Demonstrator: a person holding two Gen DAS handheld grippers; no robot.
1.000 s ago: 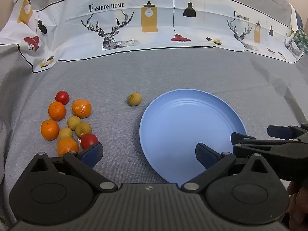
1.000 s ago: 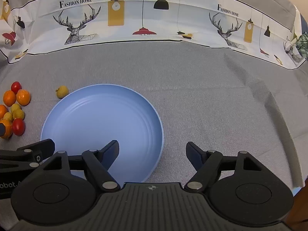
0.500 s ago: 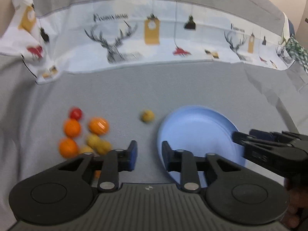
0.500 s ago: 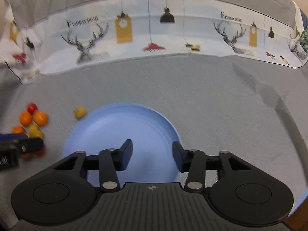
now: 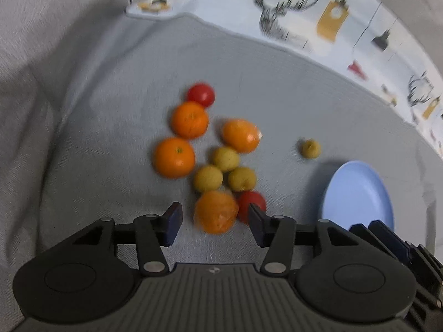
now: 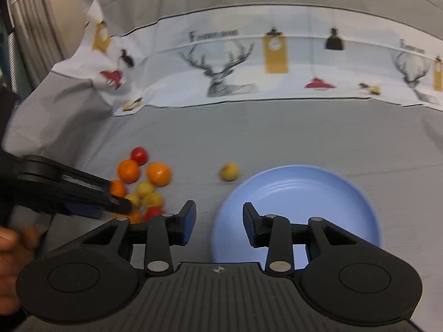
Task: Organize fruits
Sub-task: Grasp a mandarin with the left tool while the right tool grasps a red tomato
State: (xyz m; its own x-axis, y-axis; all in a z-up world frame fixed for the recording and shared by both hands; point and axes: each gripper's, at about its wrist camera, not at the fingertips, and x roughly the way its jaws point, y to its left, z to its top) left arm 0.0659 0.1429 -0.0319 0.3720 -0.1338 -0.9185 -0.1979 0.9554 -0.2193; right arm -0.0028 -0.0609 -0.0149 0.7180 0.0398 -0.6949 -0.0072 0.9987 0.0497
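While the left gripper point(image 5: 215, 222) hangs spread around a glossy wrapped orange point(image 5: 216, 212) at the near edge of the heap, closing could nudge the round tomato point(image 5: 252, 204) touching it rolling across the cloth point(image 5: 110, 110); the right gripper point(image 6: 218, 224) waits spread, empty, by the smooth ridged plate point(image 6: 304, 193).
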